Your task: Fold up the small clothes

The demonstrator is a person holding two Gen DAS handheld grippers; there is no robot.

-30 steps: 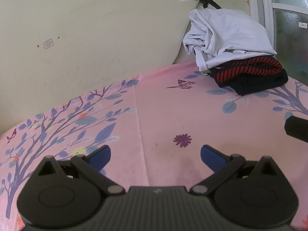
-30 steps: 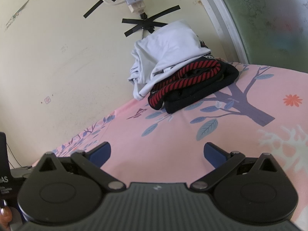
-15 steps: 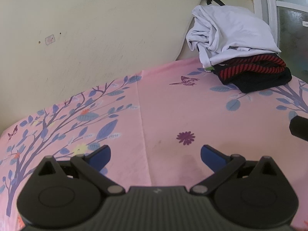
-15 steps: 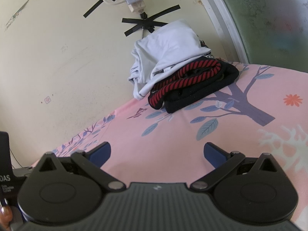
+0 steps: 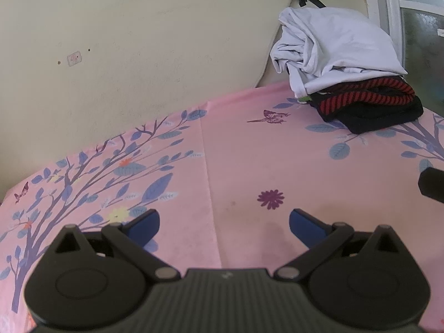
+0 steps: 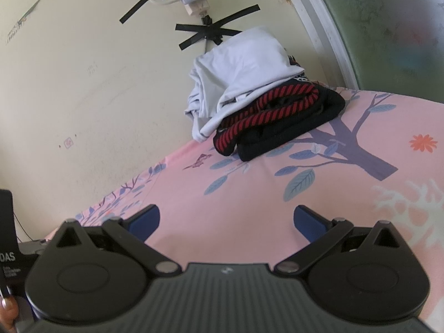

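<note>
Shifted since a second before: left gripper (image 5: 224, 222) had eased slightly back and up, the pile sitting a touch higher in its view; right gripper (image 6: 226, 220) unchanged; fingers of both spread wide, nothing between them. Clothes: white shirt (image 5: 333, 44) draped over a red-and-black striped garment (image 5: 366, 101) and a black garment (image 5: 383, 116), stacked at the far edge of the pink floral cloth (image 5: 249, 152) against the wall (image 5: 138, 55). Status, judged: pile fitted either folded work set aside or stock awaiting folding.

Matt printed cotton-like sheet (image 5: 249, 152), soft white cloth garment (image 5: 333, 47), ribbed knit striped garment (image 6: 266, 111)
</note>
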